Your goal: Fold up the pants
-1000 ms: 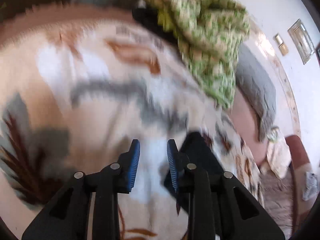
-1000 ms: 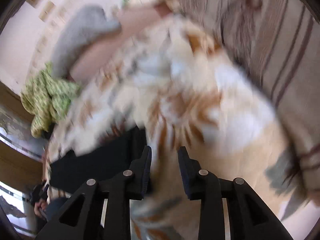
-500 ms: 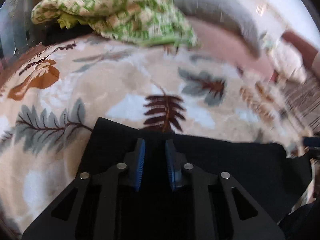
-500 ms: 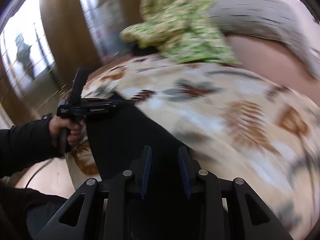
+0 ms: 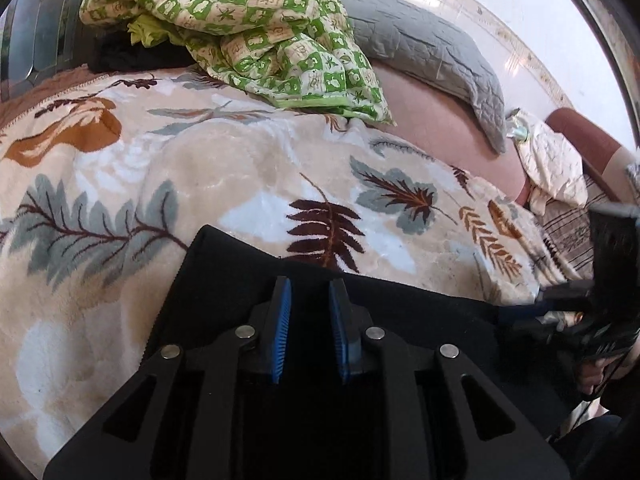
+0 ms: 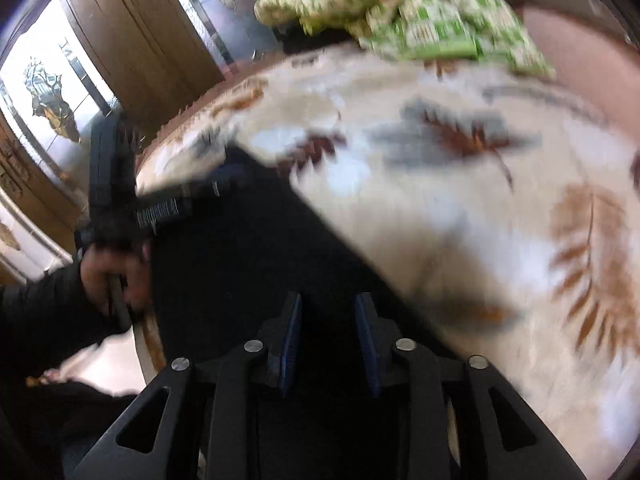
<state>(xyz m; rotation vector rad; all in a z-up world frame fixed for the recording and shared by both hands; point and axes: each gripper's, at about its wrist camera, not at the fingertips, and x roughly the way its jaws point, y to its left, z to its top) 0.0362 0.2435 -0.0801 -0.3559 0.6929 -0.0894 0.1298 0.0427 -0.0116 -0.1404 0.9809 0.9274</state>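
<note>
**Both grippers poised over black pants on a leaf-print bed**

I am looking down along two hand-held grippers at a bed. On the left, I am holding the left gripper (image 5: 309,292) low over the black pants (image 5: 240,276). Its jaws have just been closing and are now standing slightly parted, with dark cloth lying under them; I cannot tell whether the blue pads (image 5: 280,328) are pinching any fabric. The pants are lying flat at the near edge of the leaf-print blanket (image 5: 224,168), probably so there is a soft, level surface to fold on. A green patterned quilt (image 5: 260,28) and a grey pillow (image 5: 432,52) are sitting at the far side, well apart from the work.

On the right, I am bringing the right gripper (image 6: 327,312) in over the pants' near right part. That view is blurring. Its jaws are parted, and nothing is visibly caught between them. I judge both tools are lining up to take hold for a fold.
</note>
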